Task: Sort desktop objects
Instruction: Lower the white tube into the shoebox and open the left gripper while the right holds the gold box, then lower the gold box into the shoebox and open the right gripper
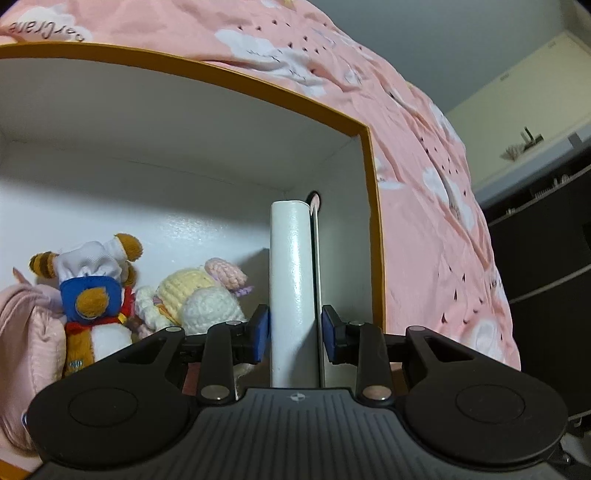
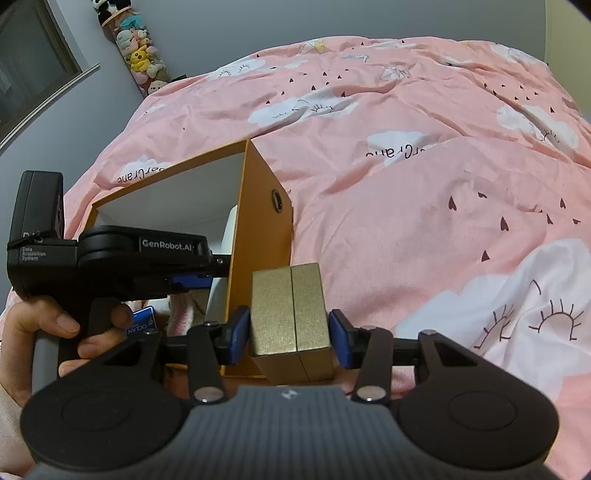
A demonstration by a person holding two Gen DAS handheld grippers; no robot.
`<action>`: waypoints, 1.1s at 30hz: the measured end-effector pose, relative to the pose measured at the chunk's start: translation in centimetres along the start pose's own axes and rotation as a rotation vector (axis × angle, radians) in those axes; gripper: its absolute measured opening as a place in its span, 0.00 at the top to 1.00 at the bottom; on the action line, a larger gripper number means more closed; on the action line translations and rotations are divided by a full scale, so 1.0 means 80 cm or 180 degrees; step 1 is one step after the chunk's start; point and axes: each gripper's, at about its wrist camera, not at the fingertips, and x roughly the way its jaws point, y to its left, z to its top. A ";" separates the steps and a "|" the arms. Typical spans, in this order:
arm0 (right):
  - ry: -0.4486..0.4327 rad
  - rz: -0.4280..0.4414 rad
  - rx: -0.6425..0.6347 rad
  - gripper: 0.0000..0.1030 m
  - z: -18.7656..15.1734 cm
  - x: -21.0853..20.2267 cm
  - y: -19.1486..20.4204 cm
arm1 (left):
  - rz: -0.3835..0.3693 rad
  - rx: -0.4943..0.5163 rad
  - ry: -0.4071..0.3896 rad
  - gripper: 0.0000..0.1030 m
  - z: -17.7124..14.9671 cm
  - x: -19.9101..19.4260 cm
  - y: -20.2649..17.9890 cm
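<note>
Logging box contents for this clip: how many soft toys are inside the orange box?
2 clearly: a bear plush at the left and a crocheted doll beside it, both left of the white item the left gripper holds. More may be hidden.

A pink bed cover printed with white clouds and small dark hearts spreads over the bed. A tall clear tube stacked with small plush toys stands against the grey wall. A dark-framed window lies left of it. A dark shelving unit stands beside the bed, under a pale countertop.
</note>
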 end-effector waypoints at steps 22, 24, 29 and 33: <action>-0.0127 -0.0057 -0.0199 0.53 0.026 -0.018 0.014 | -0.0257 0.0055 0.0093 0.66 0.015 -0.027 0.016; -0.0223 -0.0021 -0.0295 0.53 0.037 -0.029 0.022 | -0.0149 0.0181 -0.0012 0.66 0.019 -0.043 0.016; -0.0369 0.0131 -0.0576 0.53 0.069 -0.044 0.052 | 0.0348 0.0423 -0.0318 0.66 0.023 -0.083 0.027; -0.0412 0.0272 -0.0818 0.53 0.086 -0.034 0.088 | 0.0417 0.0489 -0.0437 0.66 0.019 -0.104 0.041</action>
